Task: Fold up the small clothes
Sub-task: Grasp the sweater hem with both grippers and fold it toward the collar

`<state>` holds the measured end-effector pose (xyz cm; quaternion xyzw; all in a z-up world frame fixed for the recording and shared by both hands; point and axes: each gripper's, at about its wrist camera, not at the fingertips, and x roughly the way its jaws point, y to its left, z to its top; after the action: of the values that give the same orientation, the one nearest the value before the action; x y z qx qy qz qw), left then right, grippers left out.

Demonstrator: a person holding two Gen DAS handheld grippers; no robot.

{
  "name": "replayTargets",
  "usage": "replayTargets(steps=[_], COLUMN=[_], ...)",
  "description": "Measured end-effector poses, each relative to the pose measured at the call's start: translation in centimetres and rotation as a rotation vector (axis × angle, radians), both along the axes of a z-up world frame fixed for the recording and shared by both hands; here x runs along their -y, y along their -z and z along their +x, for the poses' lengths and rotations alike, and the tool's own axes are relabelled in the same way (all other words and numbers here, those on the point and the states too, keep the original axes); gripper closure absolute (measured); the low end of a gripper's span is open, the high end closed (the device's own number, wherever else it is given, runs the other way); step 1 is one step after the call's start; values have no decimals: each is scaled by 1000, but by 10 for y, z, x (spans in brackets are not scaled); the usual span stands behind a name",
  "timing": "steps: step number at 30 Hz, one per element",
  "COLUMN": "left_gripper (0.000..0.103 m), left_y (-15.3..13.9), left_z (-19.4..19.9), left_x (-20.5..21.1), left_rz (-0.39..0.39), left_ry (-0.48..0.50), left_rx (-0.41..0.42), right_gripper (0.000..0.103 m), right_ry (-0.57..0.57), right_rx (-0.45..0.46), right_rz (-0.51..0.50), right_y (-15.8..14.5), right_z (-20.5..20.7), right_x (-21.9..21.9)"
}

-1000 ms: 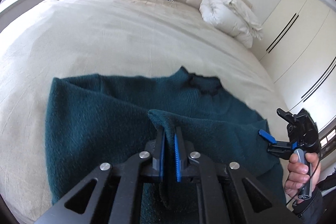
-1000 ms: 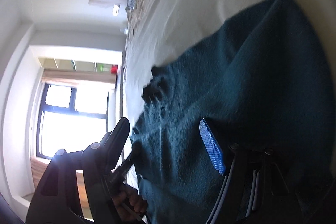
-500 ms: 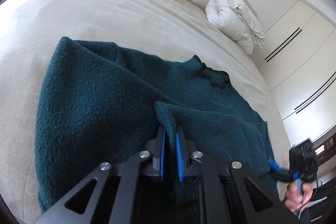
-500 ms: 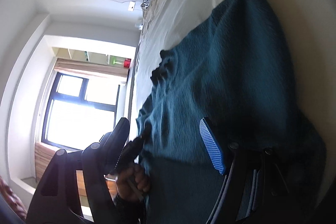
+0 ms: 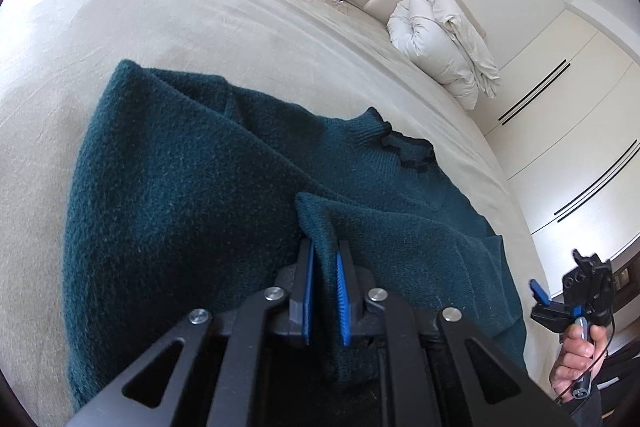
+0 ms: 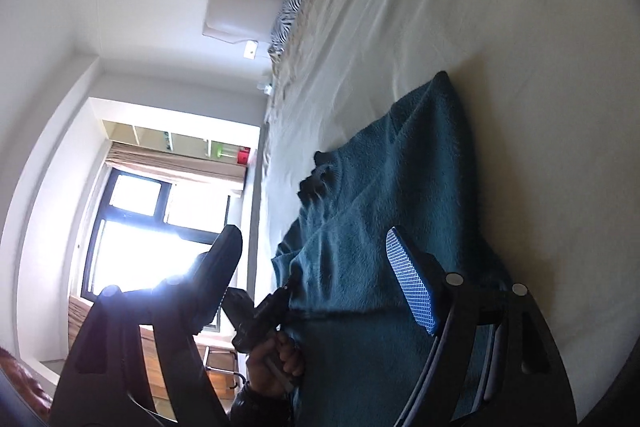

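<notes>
**A:** What's different from a second ago?

**B:** The left hand-held gripper [image 5: 323,291] has carried its pinch of the teal sweater [image 5: 192,195] inward and lower, so the near part now lies doubled over the body of the garment. A second ago the sweater lay flatter on the bed [image 5: 200,19]; now its left side shows a raised ridge running toward the far left corner.

**A:** Is the left one holding on?

**B:** Yes, its blue pads are pressed together on a fold of knit that stands up between them.

**A:** And the right?

**B:** The right hand-held gripper [image 6: 316,259] has pulled off to the right, clear of the cloth. Its jaws stand wide apart with nothing between them, and they have just been opening a little further. In the left wrist view it sits at the near right edge, beside the sweater's hem, held in the right hand [image 5: 578,355].

**A:** So where does that leave the fold?

**B:** I'd judge one fold is nearly laid. The sweater lies mid-bed, collar [image 5: 404,147] toward the headboard. Releasing the pinch looks like the likely next step.
</notes>
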<state>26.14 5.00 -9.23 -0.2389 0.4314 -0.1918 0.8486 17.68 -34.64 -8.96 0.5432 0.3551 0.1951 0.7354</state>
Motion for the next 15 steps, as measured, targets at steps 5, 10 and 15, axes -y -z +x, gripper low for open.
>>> replayTargets(steps=[5, 10, 15], left_gripper=[89, 88, 61], left_y=[1, -1, -13], left_z=[-1, -3, -14], left_x=[0, 4, -11], left_rz=[0, 7, -66], left_ry=[1, 0, 6], left_rx=[7, 13, -41], right_gripper=[30, 51, 51], right_ry=[-78, -35, 37], right_rx=[-83, -59, -113], right_rz=[-99, -52, -157], right_y=[32, 50, 37], right_z=[23, 9, -30], right_x=[-27, -6, 13])
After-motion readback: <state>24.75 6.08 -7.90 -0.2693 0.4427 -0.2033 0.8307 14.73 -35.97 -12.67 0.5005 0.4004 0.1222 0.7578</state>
